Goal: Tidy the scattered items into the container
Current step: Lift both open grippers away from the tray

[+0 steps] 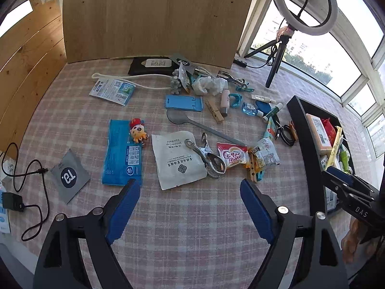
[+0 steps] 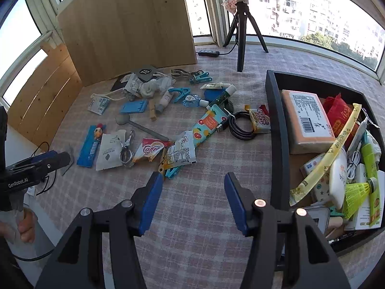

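Container point(image 2: 276, 125): black tray at the right side of the checked surface point(image 2: 192, 216), partly filled. Contents include an orange-tan packaged block point(image 2: 305, 118), a red packet point(image 2: 336, 113), a yellow ribbon-like strip point(image 2: 332, 151) and a neon shuttlecock point(image 2: 356, 192).

Scattered items: spread over the surface to the left of the container. Nearest the right gripper point(image 2: 190, 200): blue clothespin point(image 2: 173, 172) and white printed sachet point(image 2: 181, 151), just ahead of the left fingertip. Beyond these: Coffee-mate packet point(image 2: 150, 150), metal clip point(image 2: 126, 149), white shower-cap pouch point(image 2: 108, 151), blue wipes pack point(image 2: 87, 147). Coiled black cable point(image 2: 240, 125) close beside the container wall, with a second Coffee-mate packet point(image 2: 261, 119) touching it.

Right gripper: open wide, nothing between the pads, hovering over bare cloth, container immediately to its right.

Left gripper point(image 1: 190, 204): open wide, holding nothing. Blue wipes pack point(image 1: 122, 154) just ahead of the left pad; white shower-cap pouch point(image 1: 178, 159) ahead between the pads; metal clip point(image 1: 209, 159) lying on the pouch edge. Container point(image 1: 305, 144) well to the right.

Background: wooden board point(image 1: 154, 16) upright behind the items, ring light on tripod point(image 1: 303, 2) near the window.
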{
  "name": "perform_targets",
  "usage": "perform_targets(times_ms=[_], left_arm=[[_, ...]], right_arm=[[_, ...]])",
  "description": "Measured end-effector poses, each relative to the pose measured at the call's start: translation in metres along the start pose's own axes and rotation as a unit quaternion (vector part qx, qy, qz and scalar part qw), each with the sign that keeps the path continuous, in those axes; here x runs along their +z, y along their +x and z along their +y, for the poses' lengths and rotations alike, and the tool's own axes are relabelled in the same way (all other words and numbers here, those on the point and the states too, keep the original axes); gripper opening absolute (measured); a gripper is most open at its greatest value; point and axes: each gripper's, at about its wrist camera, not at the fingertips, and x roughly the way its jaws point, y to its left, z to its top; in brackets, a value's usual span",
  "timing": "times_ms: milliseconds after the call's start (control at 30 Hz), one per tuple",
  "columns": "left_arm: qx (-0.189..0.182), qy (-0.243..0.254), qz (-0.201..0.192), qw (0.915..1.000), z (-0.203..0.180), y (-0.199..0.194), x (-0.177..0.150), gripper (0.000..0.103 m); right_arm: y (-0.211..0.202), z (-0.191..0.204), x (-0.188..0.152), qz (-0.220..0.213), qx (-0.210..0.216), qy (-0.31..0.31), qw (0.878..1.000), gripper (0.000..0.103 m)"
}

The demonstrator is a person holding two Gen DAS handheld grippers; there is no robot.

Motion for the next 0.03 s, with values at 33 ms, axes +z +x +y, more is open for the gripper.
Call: perform_targets(times_ms=[33], left_arm=[[-0.004, 0.0, 0.0, 1.0, 0.003, 0.0006, -0.0005, 0.084]], right_arm=[[0.0036, 0.0008, -0.0012, 0.002, 0.0, 0.004, 1.0, 0.053]])
